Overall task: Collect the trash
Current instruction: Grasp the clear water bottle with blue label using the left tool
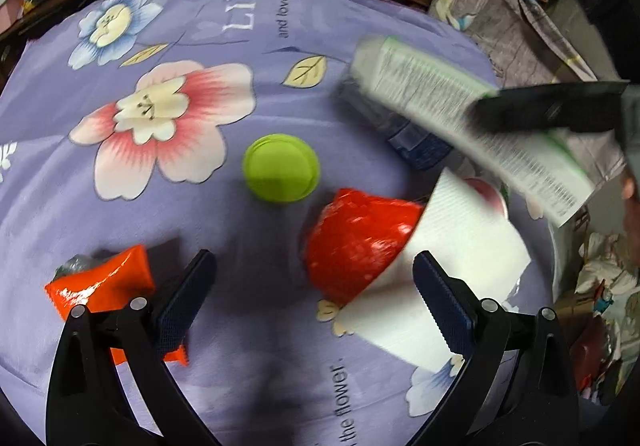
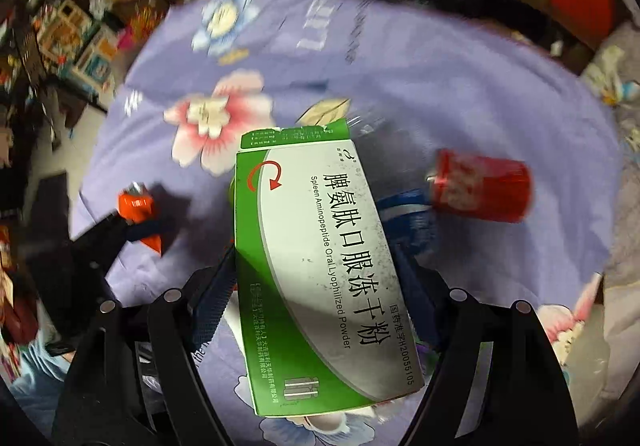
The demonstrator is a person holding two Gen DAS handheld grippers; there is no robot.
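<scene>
My right gripper (image 2: 316,278) is clamping the green and white medicine box (image 2: 320,270) by its long sides, and the box is sticking forward and up between the fingers, raised above the purple flowered sheet (image 2: 460,86) covering the bed. Beyond it, a red can (image 2: 482,190) is lying on its side just past a blue-labelled wrapper (image 2: 404,212). My left gripper (image 1: 314,298) is hanging spread wide and holding nothing; a red crinkled wrapper (image 1: 356,242) and a white paper cup (image 1: 452,258) are lying by its right finger, an orange packet (image 1: 106,286) by its left finger, and a green lid (image 1: 281,167) farther ahead.
</scene>
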